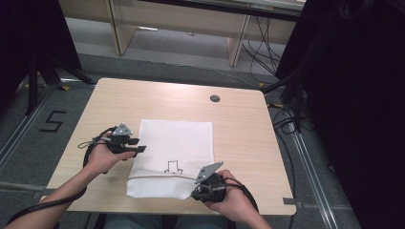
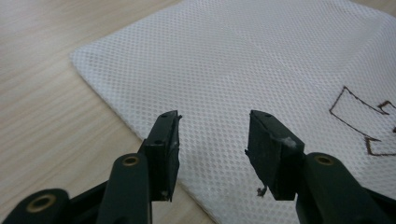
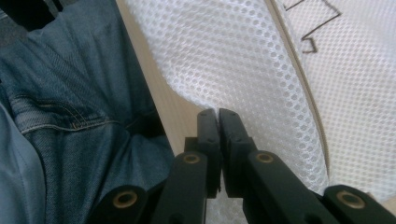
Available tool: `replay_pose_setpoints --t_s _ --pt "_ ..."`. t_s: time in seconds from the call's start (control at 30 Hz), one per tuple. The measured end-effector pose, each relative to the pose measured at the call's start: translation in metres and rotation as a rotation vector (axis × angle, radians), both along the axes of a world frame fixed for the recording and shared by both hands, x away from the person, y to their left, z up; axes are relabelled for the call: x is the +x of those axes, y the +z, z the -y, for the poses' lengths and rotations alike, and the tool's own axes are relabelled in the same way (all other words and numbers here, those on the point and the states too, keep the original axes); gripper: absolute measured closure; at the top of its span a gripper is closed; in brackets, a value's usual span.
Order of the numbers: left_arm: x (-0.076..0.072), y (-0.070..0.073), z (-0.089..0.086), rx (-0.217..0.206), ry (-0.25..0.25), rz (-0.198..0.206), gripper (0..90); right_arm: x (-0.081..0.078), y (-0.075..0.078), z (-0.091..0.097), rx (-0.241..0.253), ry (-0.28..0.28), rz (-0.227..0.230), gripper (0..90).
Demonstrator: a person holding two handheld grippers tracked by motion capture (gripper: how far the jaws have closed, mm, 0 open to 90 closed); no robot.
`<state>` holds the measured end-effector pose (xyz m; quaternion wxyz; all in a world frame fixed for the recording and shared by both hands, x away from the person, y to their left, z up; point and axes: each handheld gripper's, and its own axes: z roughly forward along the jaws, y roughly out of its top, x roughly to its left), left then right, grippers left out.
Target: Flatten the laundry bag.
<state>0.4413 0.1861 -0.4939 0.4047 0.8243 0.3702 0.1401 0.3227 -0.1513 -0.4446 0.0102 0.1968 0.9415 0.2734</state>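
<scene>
1. Looking down from the high view, your left gripper (image 1: 138, 149) rests at the white mesh cloth's (image 1: 176, 143) left edge; your right gripper (image 1: 198, 188) sits at its near right corner.
2. Left gripper view: jaws apart, empty, over the cloth (image 2: 261, 70).
3. Right gripper view: jaws pinched shut on the cloth's (image 3: 224, 60) edge.

Left tongs (image 1: 139, 149) agape, right tongs (image 1: 195, 194) pinched together.
</scene>
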Motion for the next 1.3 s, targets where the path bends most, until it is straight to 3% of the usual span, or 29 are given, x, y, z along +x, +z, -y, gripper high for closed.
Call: replay_pose_setpoints --t_s 0.2,0.23,0.43,0.47,0.73,0.8,1.03,1.2,1.27,1.3 --pt "0.000 -0.002 0.004 0.011 -0.014 0.002 51.7 -0.002 -0.007 -0.009 -0.027 -0.020 -0.055 88.2" --pt "-0.001 -0.002 0.004 0.016 -0.015 0.005 51.5 0.001 -0.009 -0.011 -0.025 0.000 -0.041 88.0" --pt "0.000 -0.002 0.003 0.006 -0.021 0.011 50.0 0.008 -0.017 -0.022 -0.034 -0.002 -0.073 87.5" --pt "0.000 -0.002 0.003 0.003 -0.019 0.013 49.5 0.011 -0.018 -0.023 -0.027 0.020 -0.055 87.5" --pt "0.000 0.000 0.003 -0.010 -0.030 0.026 44.7 0.025 -0.020 -0.033 -0.022 -0.013 -0.066 87.0" --pt "0.001 0.001 0.002 -0.011 -0.032 0.023 43.0 0.027 -0.021 -0.036 -0.023 -0.044 -0.080 86.5" --pt "0.001 0.003 0.001 -0.003 -0.015 0.056 37.0 0.027 -0.027 -0.043 -0.017 -0.044 -0.096 83.2" --pt "0.000 0.003 0.001 0.001 -0.017 0.067 37.8 0.024 -0.028 -0.048 0.001 -0.034 -0.091 75.9" --pt "0.000 0.004 0.001 0.013 -0.034 0.073 38.4 0.024 -0.024 -0.047 0.019 0.004 -0.061 71.0" --pt "0.000 0.003 0.002 0.009 -0.034 0.075 38.7 0.023 -0.018 -0.045 0.036 -0.020 -0.068 69.4"
